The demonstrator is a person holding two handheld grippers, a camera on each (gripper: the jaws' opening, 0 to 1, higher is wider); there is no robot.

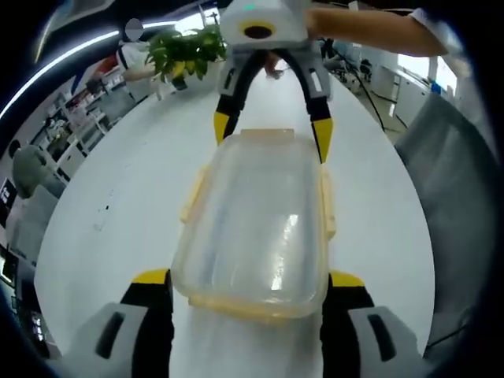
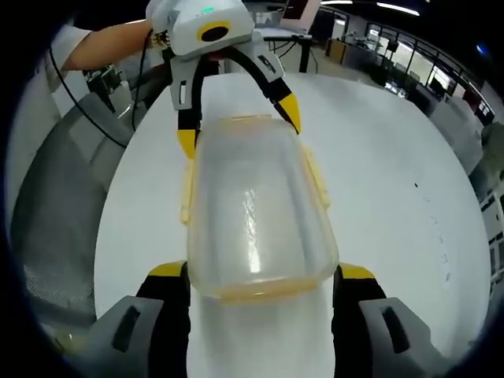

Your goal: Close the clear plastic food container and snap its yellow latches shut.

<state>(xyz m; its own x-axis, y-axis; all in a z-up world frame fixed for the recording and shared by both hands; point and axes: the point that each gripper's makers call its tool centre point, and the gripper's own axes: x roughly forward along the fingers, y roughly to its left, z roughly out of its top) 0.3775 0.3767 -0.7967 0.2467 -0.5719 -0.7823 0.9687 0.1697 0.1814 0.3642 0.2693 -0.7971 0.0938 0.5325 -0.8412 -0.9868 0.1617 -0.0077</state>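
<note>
A clear plastic food container [image 1: 256, 224] lies lengthwise on the white table [image 1: 118, 213], its lid resting on top. Yellow side latches [image 1: 193, 197] stick outward. My left gripper [image 1: 248, 278] is open, its yellow-tipped jaws straddling the container's near end. My right gripper [image 1: 272, 132] faces it from the far end, also open, with a jaw at each far corner. In the right gripper view the same container [image 2: 256, 213] runs from my right gripper [image 2: 261, 272] up to the left gripper [image 2: 239, 128]. A yellow latch [image 2: 315, 185] juts from the side.
A green potted plant [image 1: 185, 51] stands at the table's far end. A grey fabric-covered chair [image 1: 453, 157] sits beside the table [image 2: 394, 197]; the same grey fabric-covered chair [image 2: 63, 205] also appears from the other side. A person's arm [image 1: 370, 31] holds the right gripper. Office desks lie beyond.
</note>
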